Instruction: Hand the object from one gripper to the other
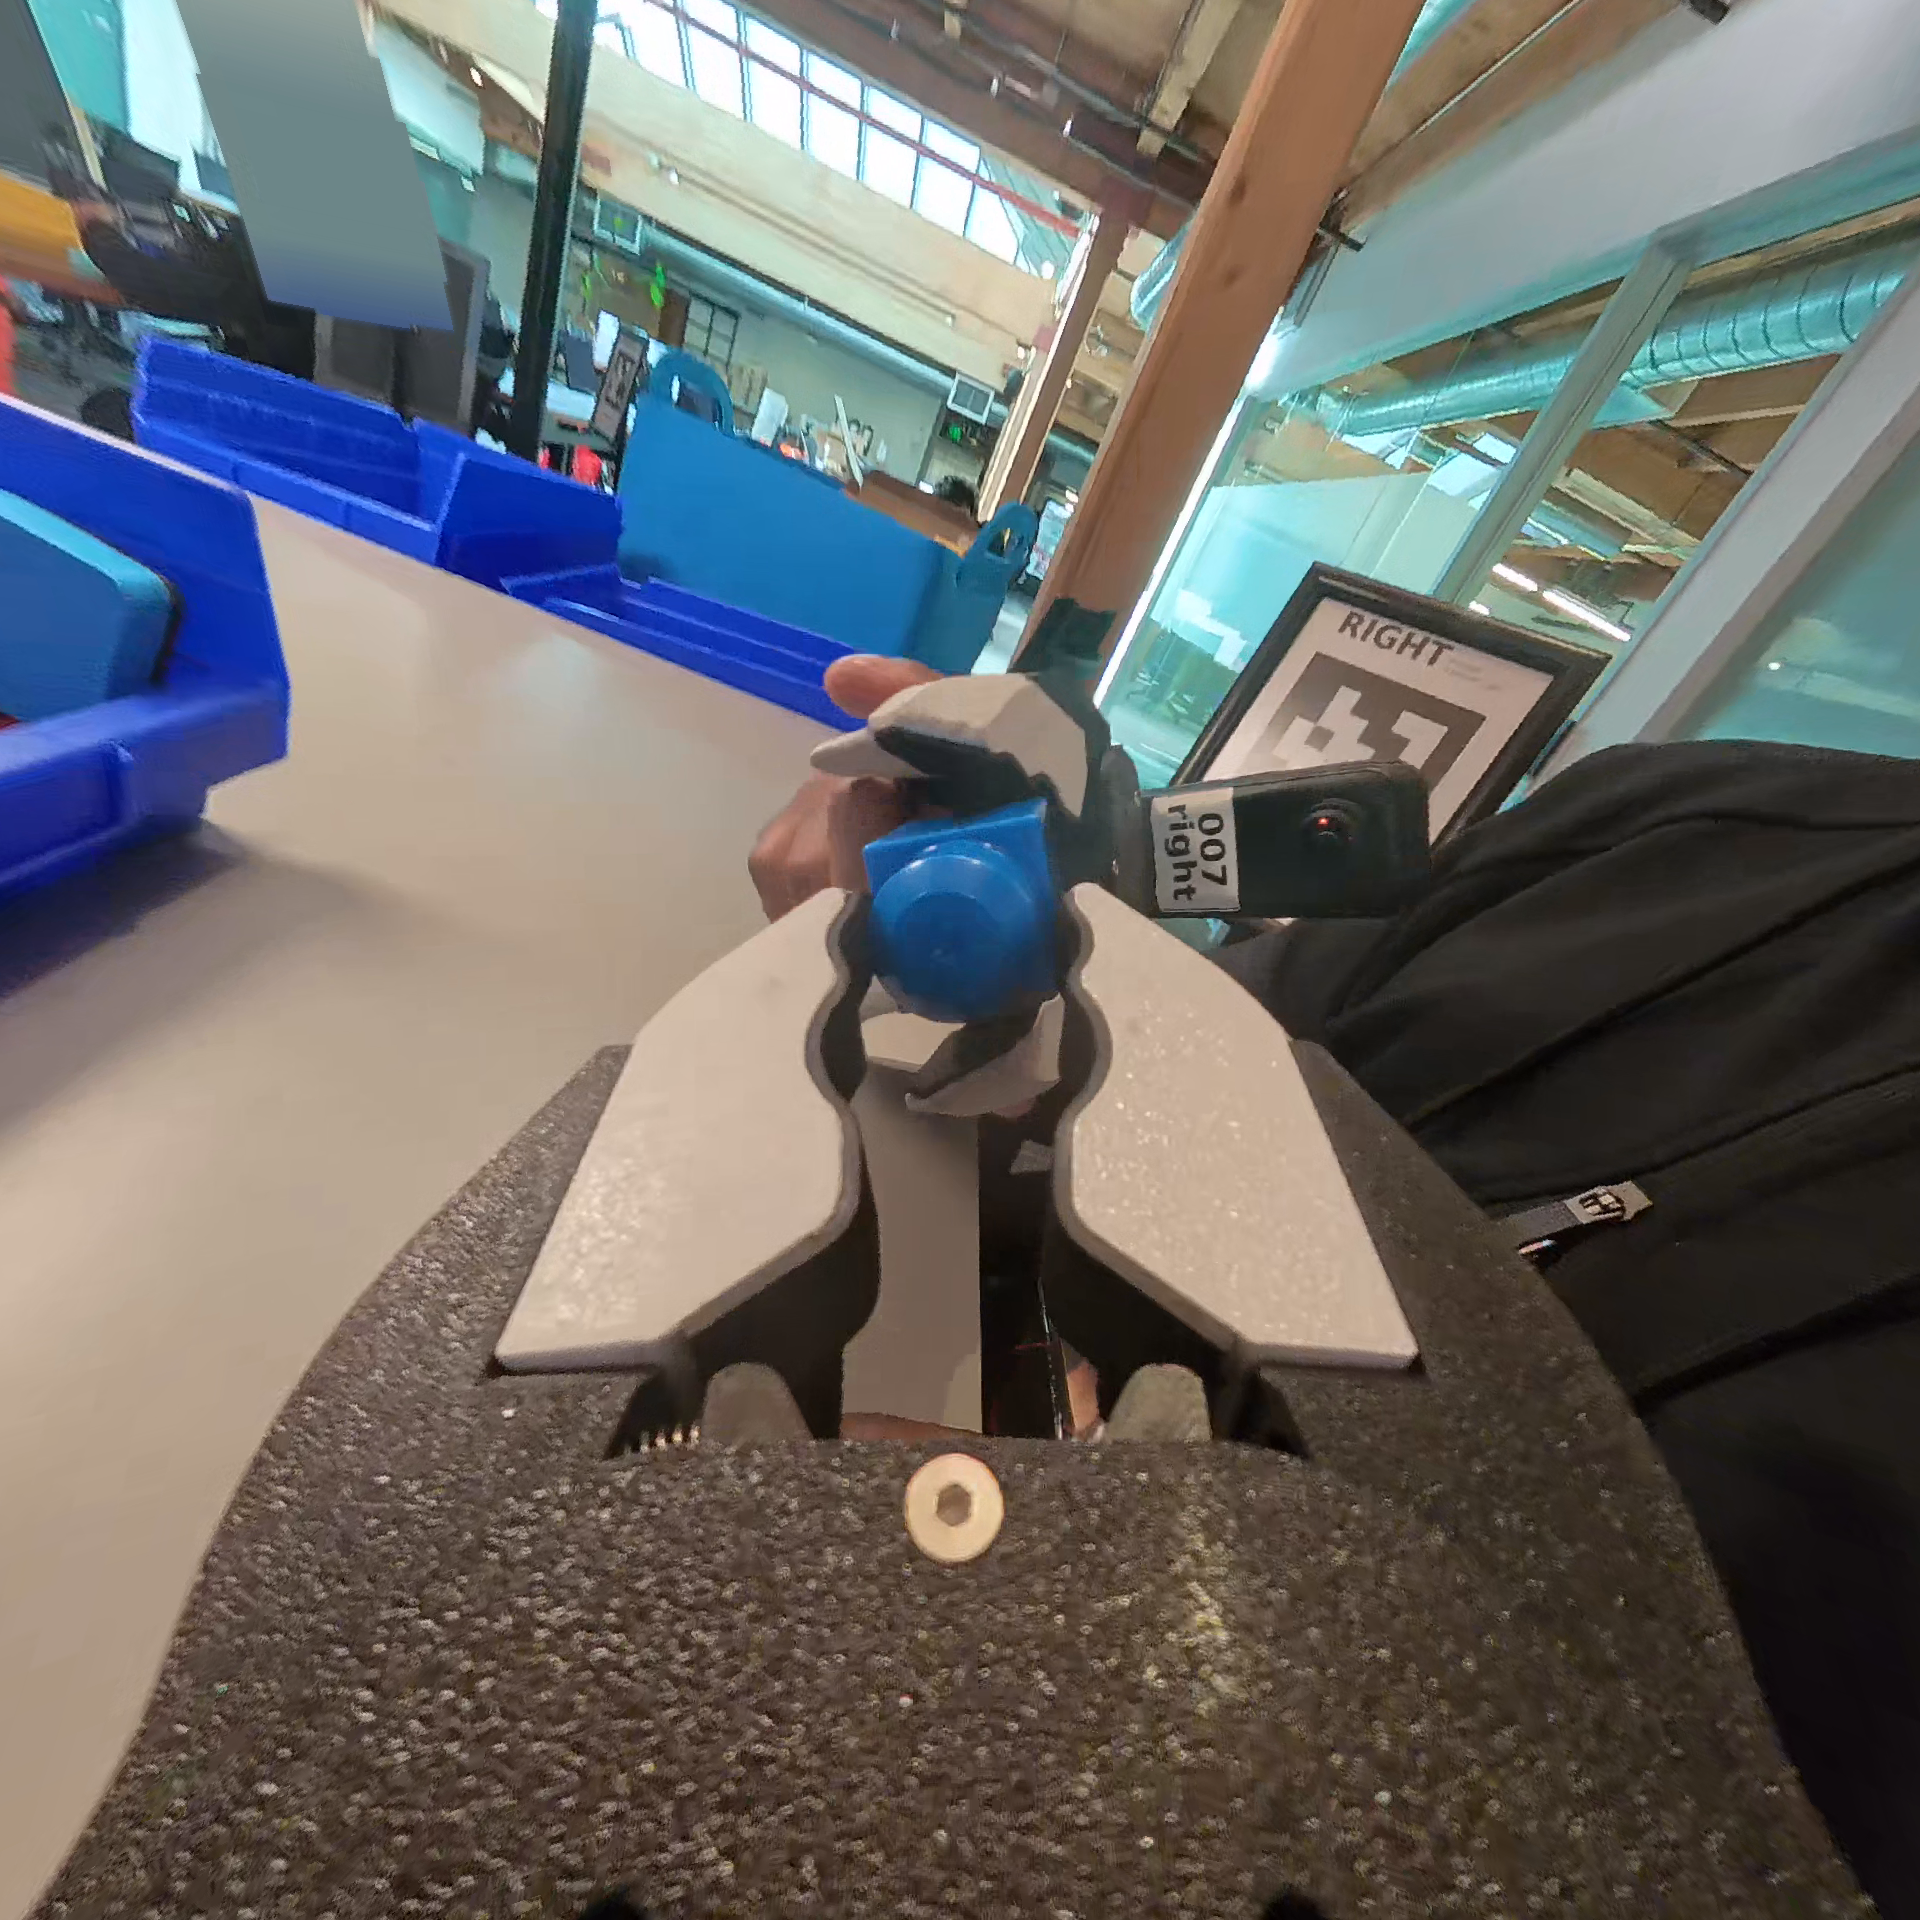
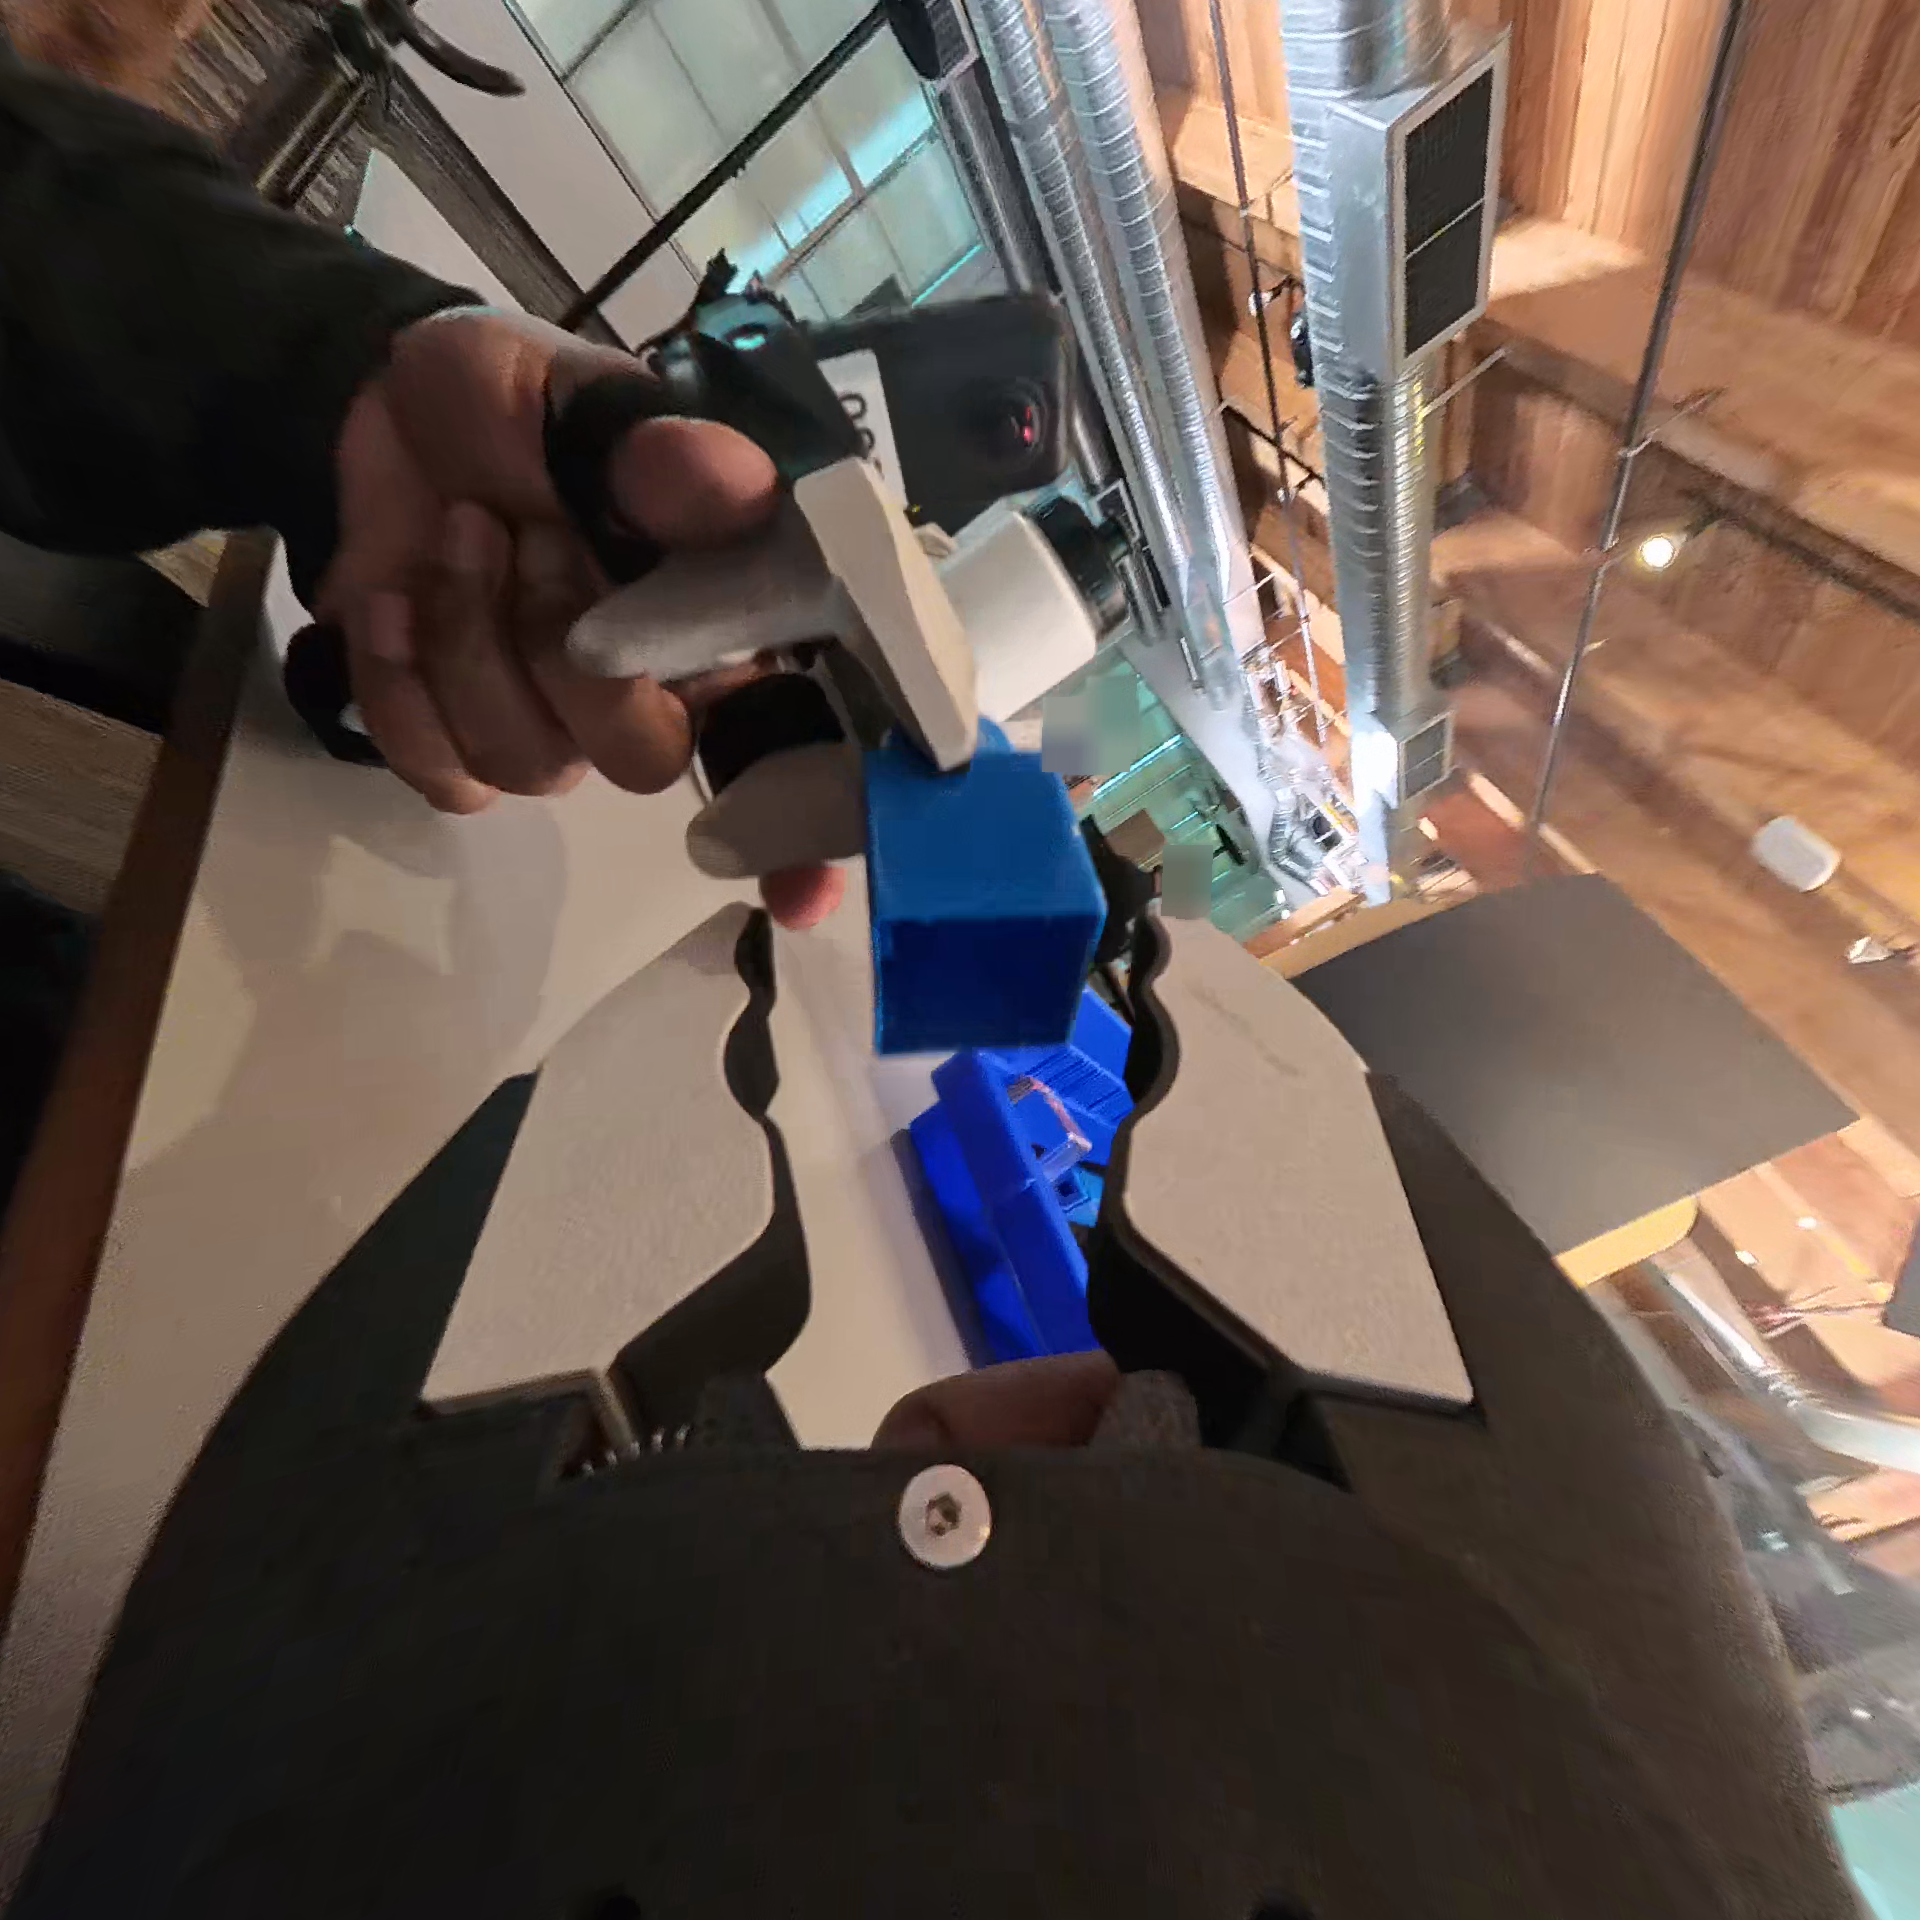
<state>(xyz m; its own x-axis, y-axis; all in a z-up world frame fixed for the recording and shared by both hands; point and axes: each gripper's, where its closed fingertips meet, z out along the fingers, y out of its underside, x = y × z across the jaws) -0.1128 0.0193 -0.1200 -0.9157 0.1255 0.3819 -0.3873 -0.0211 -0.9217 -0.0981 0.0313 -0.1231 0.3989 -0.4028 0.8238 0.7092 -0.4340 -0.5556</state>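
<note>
The grey table (image 1: 416, 831) fills the lower left of the left wrist view, with blue bins (image 1: 135, 644) along its far edge; nothing of the task rests on it.

Both tools are up in the air and meet nose to nose. The left gripper (image 1: 961, 940) is closed narrow on the blue block (image 1: 1013, 831), its tips pressed to either side of the block's round knob. The right gripper (image 2: 945, 935) stands wide; its jaws straddle the block's square body (image 2: 977, 894). One finger lies just beside the body and the other clearly apart from it.

The coming move probably turns on this: the block sits between the right gripper's tips, its long axis running from the knob in the left grip back toward the right gripper's palm. The right jaws are turned crosswise to the left ones, above and below the block in the left wrist view, so closing them should catch the flat sides without the fingers clashing.
</note>
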